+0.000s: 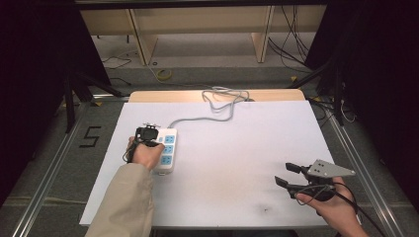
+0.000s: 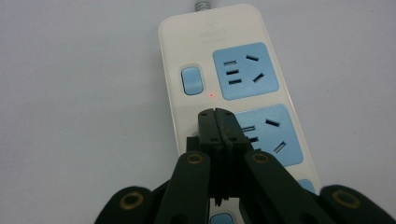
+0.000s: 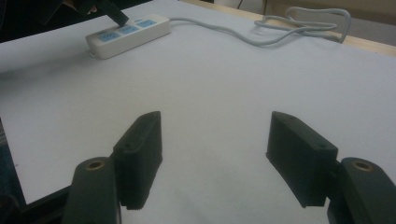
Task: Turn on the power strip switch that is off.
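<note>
A white power strip [image 1: 167, 148] [image 2: 219, 32] [image 3: 128, 35] with three blue sockets lies at the left of the white table top [image 1: 237, 148]. Its blue switch [image 2: 192, 80] has a small red light [image 2: 211, 95] glowing beside it. My left gripper [image 1: 150, 134] [image 2: 215, 116] is shut with nothing held, its tips just over the strip between the switch and the middle socket. I cannot tell if the tips touch it. My right gripper [image 1: 284, 173] [image 3: 215, 119] hovers open and empty near the table's front right.
The strip's grey cable [image 1: 222, 101] [image 3: 299, 23] runs to the far edge and lies in loose loops there. A wooden edge [image 1: 267, 95] borders the back. Metal rails [image 1: 365, 173] flank the table.
</note>
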Demonstrator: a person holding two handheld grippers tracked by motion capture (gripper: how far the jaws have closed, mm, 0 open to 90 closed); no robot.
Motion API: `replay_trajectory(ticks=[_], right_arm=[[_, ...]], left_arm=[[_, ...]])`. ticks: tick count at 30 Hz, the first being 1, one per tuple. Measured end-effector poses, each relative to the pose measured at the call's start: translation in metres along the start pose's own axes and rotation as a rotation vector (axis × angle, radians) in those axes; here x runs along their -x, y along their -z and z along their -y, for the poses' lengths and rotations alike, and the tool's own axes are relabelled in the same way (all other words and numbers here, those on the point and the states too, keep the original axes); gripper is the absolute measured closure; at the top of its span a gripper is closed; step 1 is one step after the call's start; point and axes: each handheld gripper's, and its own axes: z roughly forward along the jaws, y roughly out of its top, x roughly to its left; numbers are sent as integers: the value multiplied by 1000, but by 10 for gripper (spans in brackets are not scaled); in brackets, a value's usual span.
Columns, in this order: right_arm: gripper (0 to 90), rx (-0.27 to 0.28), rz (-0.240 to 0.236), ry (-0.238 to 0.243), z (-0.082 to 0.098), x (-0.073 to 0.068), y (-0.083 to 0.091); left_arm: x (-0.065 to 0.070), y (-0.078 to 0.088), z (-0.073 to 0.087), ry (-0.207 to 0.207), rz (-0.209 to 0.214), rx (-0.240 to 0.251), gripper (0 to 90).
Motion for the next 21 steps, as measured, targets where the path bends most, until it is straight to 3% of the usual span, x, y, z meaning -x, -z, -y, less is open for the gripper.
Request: replay_trajectory(ticks=[9,10,11,12,16,19,21], right_arm=[[359,5,1,1,0,0,1],[359,4,1,1,0,0,1],[359,4,1,1,0,0,1],[359,4,0,2,0,0,1],[359,-2,0,1,0,0,-1],[359,3,-1,3,-1,-1,-2],[359,-1,-3,3,-1,-1,-2]], left_arm=[[0,0,0,12,-6,-6,900],[-1,1,0,7,-24,-10,900],[-2,1,0,-17,-72,-11,900],[-3,1,1,-32,-78,-3,900],[-2,0,1,-47,-78,3,900],[-8,1,3,-19,-39,12,900],[-7,1,3,-26,-44,18,900]])
